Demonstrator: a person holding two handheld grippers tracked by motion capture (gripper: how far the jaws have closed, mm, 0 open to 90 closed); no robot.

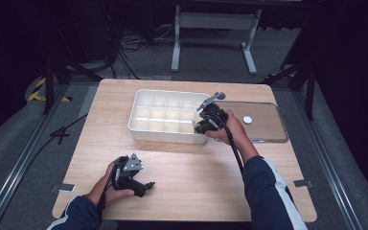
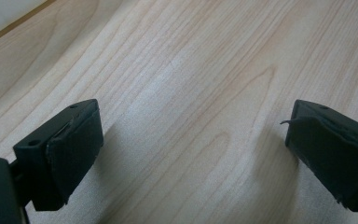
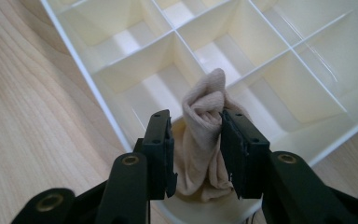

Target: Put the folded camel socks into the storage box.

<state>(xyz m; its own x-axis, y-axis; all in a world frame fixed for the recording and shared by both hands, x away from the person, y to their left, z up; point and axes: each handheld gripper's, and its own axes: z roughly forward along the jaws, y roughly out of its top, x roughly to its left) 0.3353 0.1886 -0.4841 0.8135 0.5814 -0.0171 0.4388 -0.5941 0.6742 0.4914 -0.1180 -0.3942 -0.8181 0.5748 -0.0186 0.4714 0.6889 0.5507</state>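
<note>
While pale wood-grain table [image 1: 182, 163] lies bare near-left | left gripper [image 2: 191, 140] jaws spread wide, holding nothing | right gripper [image 3: 196, 140] pinches soft beige rolled sock [image 3: 205, 116] over near-right corner cell of glossy white divided box [image 1: 139, 122] | clear flat lid [image 1: 268, 127] just right of the box

beige sock [image 3: 204, 135], white tray [image 1: 139, 125], blk jaws
</note>
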